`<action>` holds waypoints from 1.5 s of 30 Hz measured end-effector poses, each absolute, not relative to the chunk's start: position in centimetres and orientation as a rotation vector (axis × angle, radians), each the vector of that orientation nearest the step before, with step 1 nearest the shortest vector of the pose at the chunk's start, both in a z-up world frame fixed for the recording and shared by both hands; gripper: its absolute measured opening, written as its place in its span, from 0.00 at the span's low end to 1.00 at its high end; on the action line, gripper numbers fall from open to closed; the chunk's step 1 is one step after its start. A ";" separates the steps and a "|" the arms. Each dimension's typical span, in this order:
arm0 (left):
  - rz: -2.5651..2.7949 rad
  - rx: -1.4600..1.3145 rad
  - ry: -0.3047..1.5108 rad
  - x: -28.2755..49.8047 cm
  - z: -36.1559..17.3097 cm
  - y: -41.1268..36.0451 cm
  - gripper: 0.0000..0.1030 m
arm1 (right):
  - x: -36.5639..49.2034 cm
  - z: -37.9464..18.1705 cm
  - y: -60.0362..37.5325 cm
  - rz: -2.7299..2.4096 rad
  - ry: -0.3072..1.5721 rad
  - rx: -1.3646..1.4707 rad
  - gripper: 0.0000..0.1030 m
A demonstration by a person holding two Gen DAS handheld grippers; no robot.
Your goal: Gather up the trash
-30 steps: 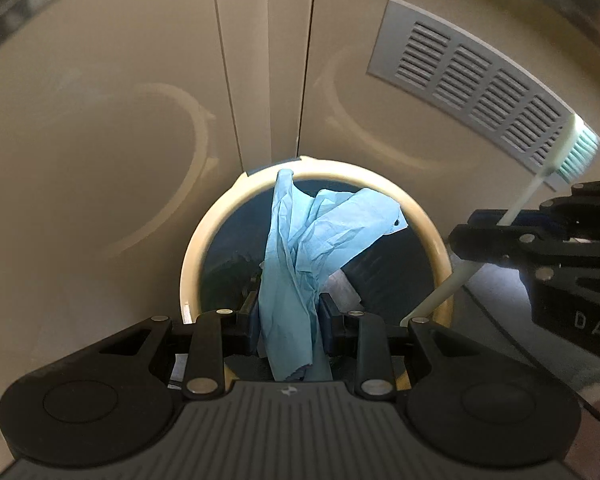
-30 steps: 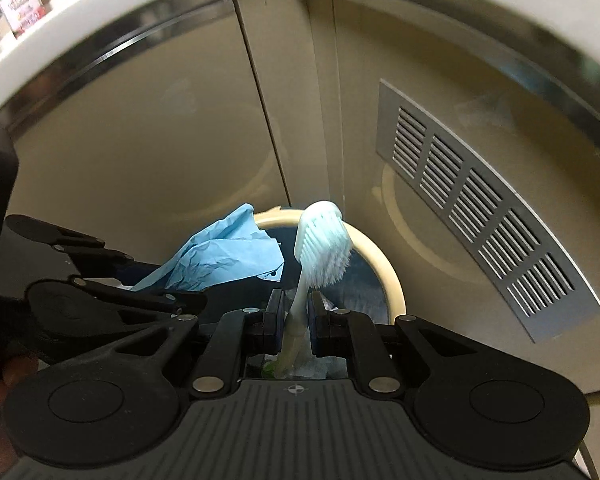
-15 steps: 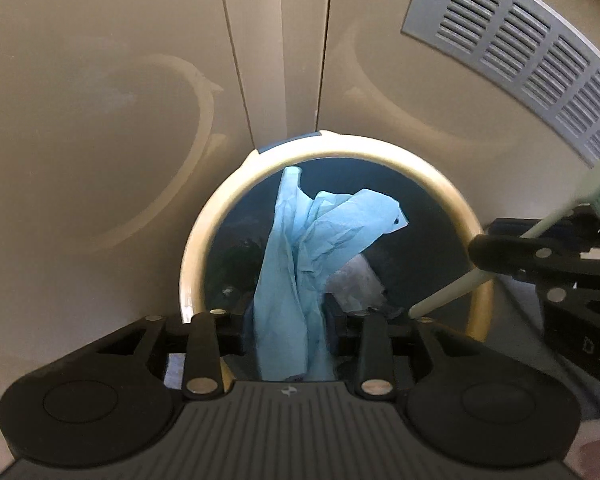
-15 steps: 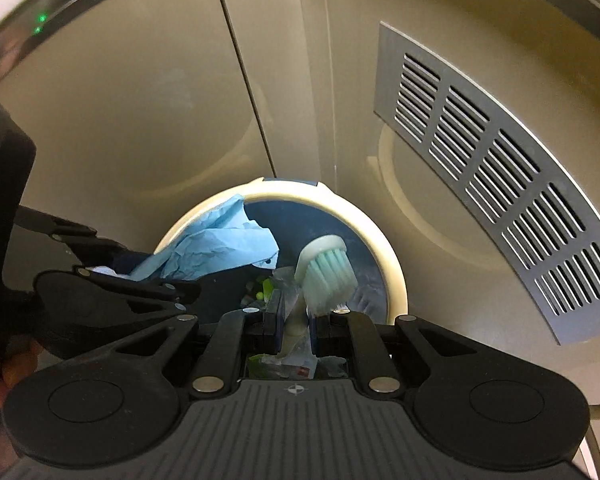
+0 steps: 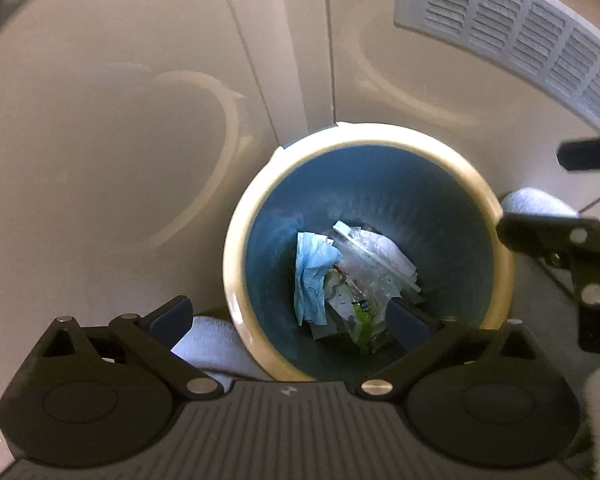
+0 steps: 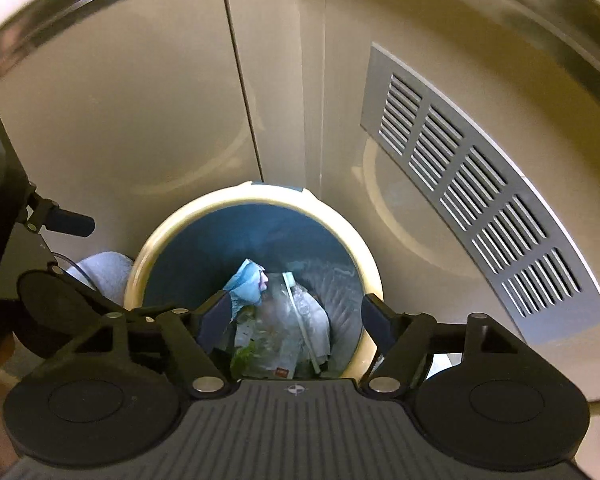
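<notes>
The blue glove [image 5: 314,276] and toothbrush [image 6: 302,320] lie inside the waste bin [image 5: 496,240] on its trash pile, both claws above its rim, left [image 5: 290,316] and right [image 6: 296,316], opening and empty, so the drop looks done and the next move calls for fetching more trash.

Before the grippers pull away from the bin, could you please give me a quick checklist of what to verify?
1. Blue glove inside the waste bin: ok, lying on the trash.
2. Toothbrush inside the bin: ok, resting on the clear wrappers.
3. Left gripper free of trash: ok, jaws opening, nothing between them.
4. Right gripper free of trash: ok, jaws opening, nothing between them.
5. Nothing hanging over the bin rim: ok.
6. More trash left outside the bin: cannot tell.
</notes>
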State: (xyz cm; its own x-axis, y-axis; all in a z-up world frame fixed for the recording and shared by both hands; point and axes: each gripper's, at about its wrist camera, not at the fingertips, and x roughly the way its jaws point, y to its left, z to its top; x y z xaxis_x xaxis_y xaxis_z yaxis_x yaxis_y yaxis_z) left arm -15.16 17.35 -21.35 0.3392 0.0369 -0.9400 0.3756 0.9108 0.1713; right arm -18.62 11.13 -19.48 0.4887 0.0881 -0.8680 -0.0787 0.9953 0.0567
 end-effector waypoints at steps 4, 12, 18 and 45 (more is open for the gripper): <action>-0.194 0.298 1.194 -15.9 -18.2 18.9 1.00 | -20.1 -16.8 10.6 0.092 1.012 0.065 0.79; -0.191 0.241 1.100 -19.6 -13.6 19.2 1.00 | -23.3 -13.2 11.0 0.071 0.956 0.064 0.92; -0.166 0.308 1.056 -21.3 -12.0 18.1 1.00 | -24.7 -12.8 11.0 0.005 0.989 0.051 0.92; -0.178 0.260 1.205 -20.4 -13.4 19.8 1.00 | -24.1 -15.2 12.6 0.030 1.110 -0.034 1.00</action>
State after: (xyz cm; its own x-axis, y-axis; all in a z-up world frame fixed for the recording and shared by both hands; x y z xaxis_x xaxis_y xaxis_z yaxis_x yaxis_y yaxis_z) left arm -20.43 19.80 -13.44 0.3489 0.0018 -0.9371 0.2728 0.9565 0.1034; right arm -24.10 12.56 -15.18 0.4439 0.0072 -0.8960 -0.0410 0.9991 -0.0123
